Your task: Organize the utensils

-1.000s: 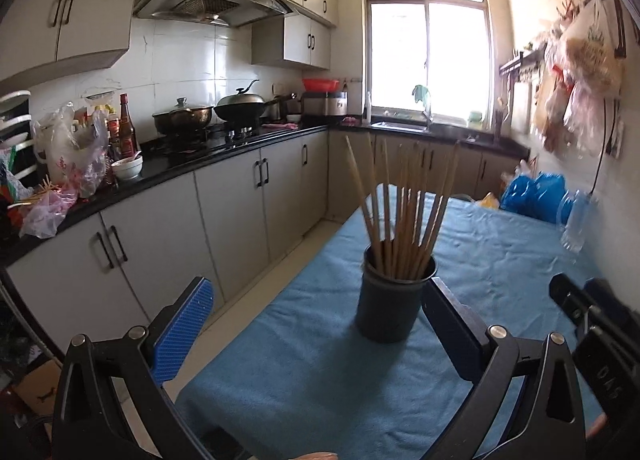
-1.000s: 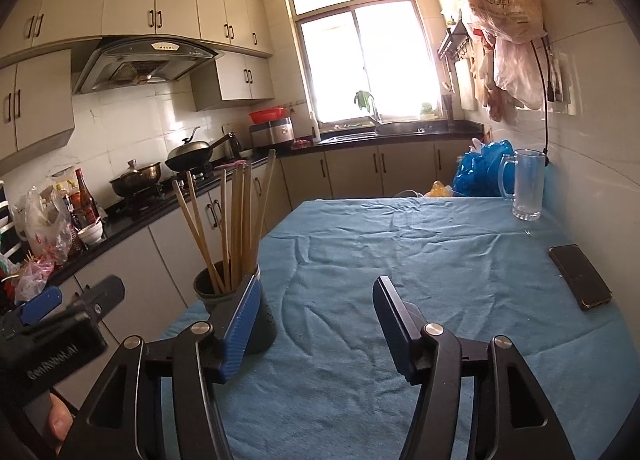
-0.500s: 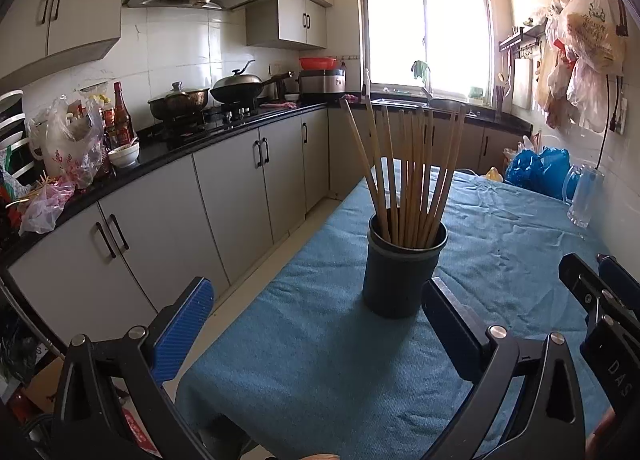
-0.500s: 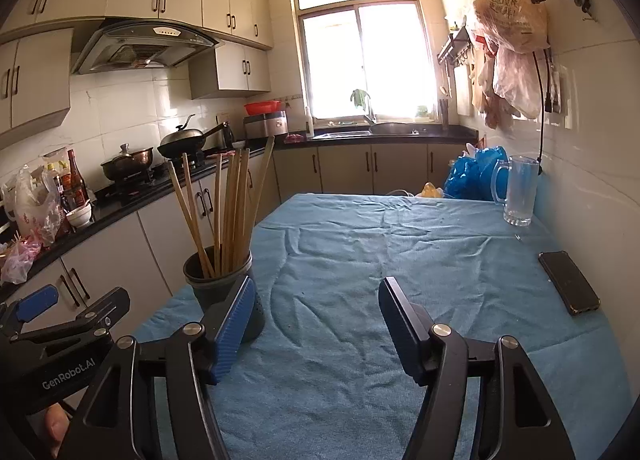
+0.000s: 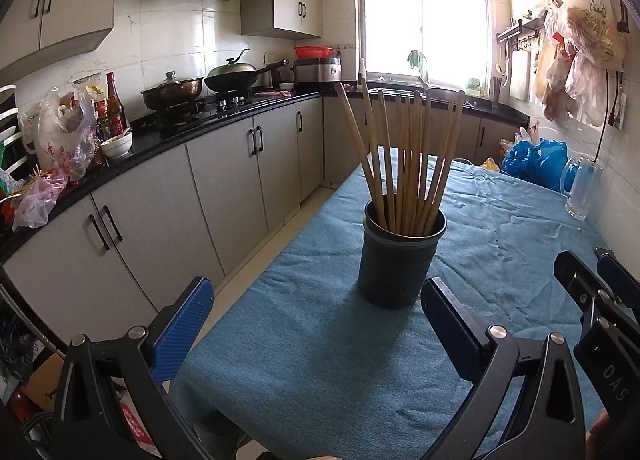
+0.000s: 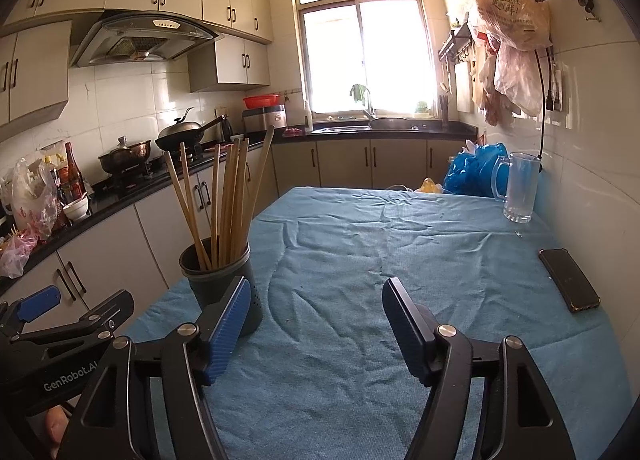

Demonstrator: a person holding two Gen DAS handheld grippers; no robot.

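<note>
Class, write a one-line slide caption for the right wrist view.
Open right gripper over blue tablecloth, chopstick holder at left.

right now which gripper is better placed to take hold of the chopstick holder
Probably the left. The left gripper is open with the chopstick holder just ahead, nearly between its fingers. The right gripper, whose jaws have just been opening, faces bare blue cloth; the holder sits off beside its left finger.

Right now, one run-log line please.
left gripper: open, empty | right gripper: opening, empty | chopsticks: upright in holder | tablecloth
</note>
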